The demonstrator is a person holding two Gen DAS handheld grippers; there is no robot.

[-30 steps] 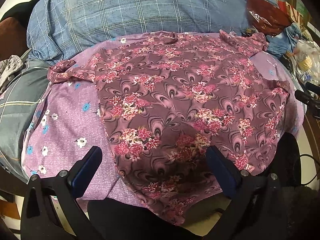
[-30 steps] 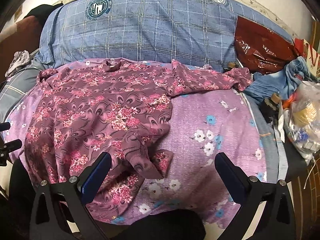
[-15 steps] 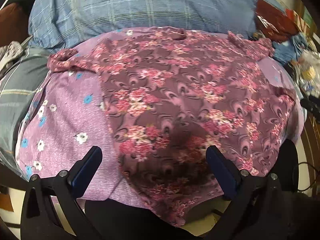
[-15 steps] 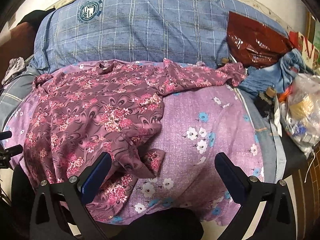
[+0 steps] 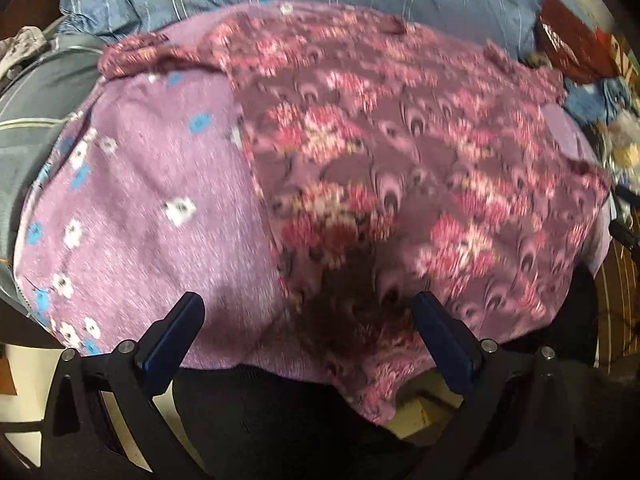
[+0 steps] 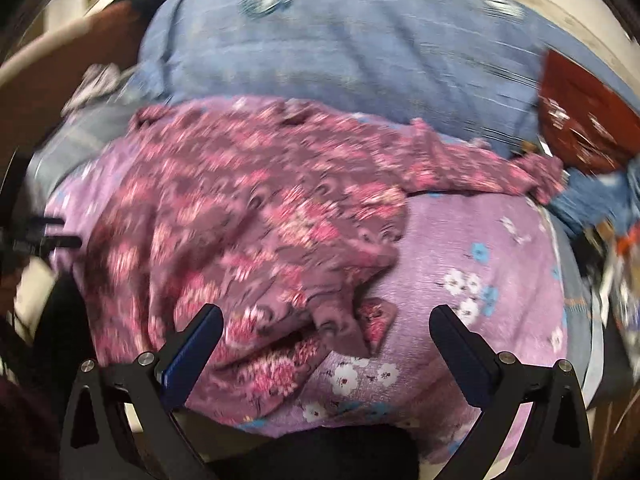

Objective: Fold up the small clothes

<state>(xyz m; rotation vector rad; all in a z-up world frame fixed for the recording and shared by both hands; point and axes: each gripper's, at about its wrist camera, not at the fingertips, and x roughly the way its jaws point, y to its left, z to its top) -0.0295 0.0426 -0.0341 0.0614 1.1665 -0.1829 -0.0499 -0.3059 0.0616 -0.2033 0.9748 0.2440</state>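
A maroon garment with pink flowers point(image 5: 400, 168) lies spread over a lilac flowered cloth point(image 5: 152, 184), its hem hanging over the near edge. My left gripper point(image 5: 306, 312) is open, low over the hem, nothing between its fingers. In the right wrist view the same garment point(image 6: 248, 240) covers the left half of the lilac cloth point(image 6: 480, 264), with one sleeve stretched right and a rumpled fold near the front. My right gripper point(image 6: 326, 328) is open just above that fold, holding nothing. Both views are motion-blurred.
A blue checked cover point(image 6: 360, 56) lies behind the garment. A dark red plastic bag point(image 6: 584, 120) and a heap of blue cloth and small items point(image 5: 600, 96) sit at the right. Grey bedding point(image 5: 44, 120) lies left. Dark fabric point(image 5: 288, 416) fills the near edge.
Both grippers have moved forward and down toward the garment's near edge, and the cloth fills more of each view. The garment lies as before. Both stay open.
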